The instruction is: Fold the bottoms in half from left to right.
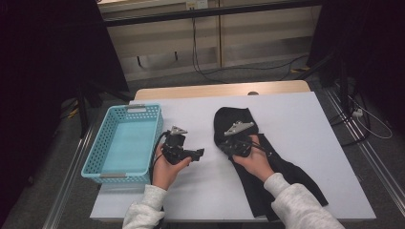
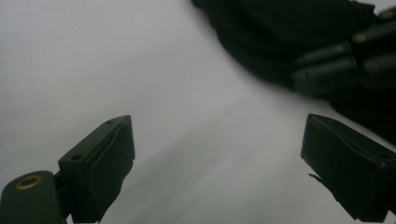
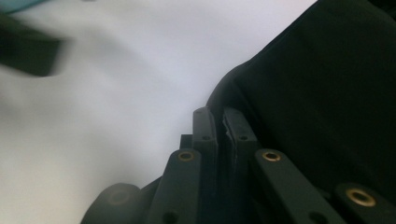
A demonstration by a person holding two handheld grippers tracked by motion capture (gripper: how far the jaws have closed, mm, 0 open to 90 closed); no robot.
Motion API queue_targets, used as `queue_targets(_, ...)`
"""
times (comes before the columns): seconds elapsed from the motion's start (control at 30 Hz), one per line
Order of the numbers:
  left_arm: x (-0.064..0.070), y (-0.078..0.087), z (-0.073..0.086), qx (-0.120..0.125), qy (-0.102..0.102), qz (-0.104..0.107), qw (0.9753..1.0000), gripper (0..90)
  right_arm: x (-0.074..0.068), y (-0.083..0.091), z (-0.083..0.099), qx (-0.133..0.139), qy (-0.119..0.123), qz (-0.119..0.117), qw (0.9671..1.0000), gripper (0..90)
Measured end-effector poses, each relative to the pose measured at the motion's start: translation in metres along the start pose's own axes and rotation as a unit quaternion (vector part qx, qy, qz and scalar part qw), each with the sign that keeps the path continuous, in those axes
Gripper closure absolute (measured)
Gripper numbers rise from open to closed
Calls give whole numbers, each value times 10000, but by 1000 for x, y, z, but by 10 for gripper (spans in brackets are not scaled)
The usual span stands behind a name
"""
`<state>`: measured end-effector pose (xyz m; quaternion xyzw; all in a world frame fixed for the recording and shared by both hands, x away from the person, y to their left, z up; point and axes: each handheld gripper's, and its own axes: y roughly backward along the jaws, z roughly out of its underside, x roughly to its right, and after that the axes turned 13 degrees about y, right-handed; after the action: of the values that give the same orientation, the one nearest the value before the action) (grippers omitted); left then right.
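A black garment point(image 1: 286, 177) lies spread on the white table point(image 1: 296, 119), right of the middle. My right gripper point(image 1: 222, 143) rests on the garment's left edge; in the right gripper view its jaws point(image 3: 219, 115) are shut, pinching the hem of the garment point(image 3: 327, 93). My left gripper point(image 1: 198, 153) hovers just left of the cloth, pointing toward it. In the left gripper view its jaws point(image 2: 217, 140) stand wide open over bare table, with the garment point(image 2: 280, 37) and the right gripper's fingers point(image 2: 327, 70) ahead at the upper right.
A light blue plastic basket point(image 1: 131, 109) with nothing in it stands at the table's left side, close to my left hand. Behind the table run cables on the floor and a dark stand at each side.
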<state>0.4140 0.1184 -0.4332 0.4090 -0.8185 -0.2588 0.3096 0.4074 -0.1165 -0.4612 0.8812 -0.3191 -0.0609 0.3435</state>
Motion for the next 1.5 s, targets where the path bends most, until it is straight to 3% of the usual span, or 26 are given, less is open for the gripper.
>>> queue_targets(0.17, -3, -1, -1, -24, 61, -62, 10000, 108, -31, -2, -6, 31, 394, -467, 9981, 830)
queue_targets(0.27, -4, -4, 0, -97, 61, -139, 9998, 124, -37, -2, -4, -82, 358, -422, 9984, 588)
queue_targets(0.33, -3, -8, 0, -101, 76, -112, 9999, 135, -36, 2, -3, -86, 356, -260, 9990, 507)
queue_targets(0.4, -2, -11, -1, -160, 58, -76, 9998, 145, -34, 9, -3, -103, 286, -259, 9992, 391)
queue_targets(0.5, -1, -17, -2, -206, 81, -48, 9997, 167, -30, 25, -3, -40, 348, -76, 9994, 376)
queue_targets(0.73, 6, -38, -1, -401, 59, -15, 9992, 244, -16, 62, 10, 124, 72, 178, 9997, 340)
queue_targets(0.87, 15, -46, -3, -307, -92, -184, 9993, 274, -8, 84, 27, 175, -61, 380, 9991, 329)
queue_targets(0.93, 19, -49, -4, -314, -104, -146, 9993, 318, -5, 92, 35, 196, -167, 476, 9985, 326)
queue_targets(1.0, 25, -52, -5, -326, -220, -302, 9988, 367, -2, 100, 44, 237, -295, 558, 9977, 325)
queue_targets(1.07, 28, -54, -7, -309, -145, -336, 9989, 416, 0, 107, 52, 274, -405, 625, 9968, 325)
queue_targets(1.13, 28, -54, -9, -357, -47, -227, 9991, 443, 1, 111, 60, 298, -472, 703, 9960, 326)
queue_targets(1.2, 25, -53, -10, -393, 136, -31, 9991, 427, 2, 113, 63, 262, -462, 729, 9959, 335)
queue_targets(1.33, 21, -49, -11, -379, 297, 63, 9988, 419, 3, 107, 57, 258, -303, 760, 9963, 371)
queue_targets(1.43, 19, -44, -13, -315, 266, -34, 9991, 249, 4, 95, 39, 309, -49, 719, 9969, 436)
queue_targets(1.5, 17, -39, -14, -267, 234, -70, 9993, 195, 3, 86, 30, 330, 69, 679, 9971, 462)
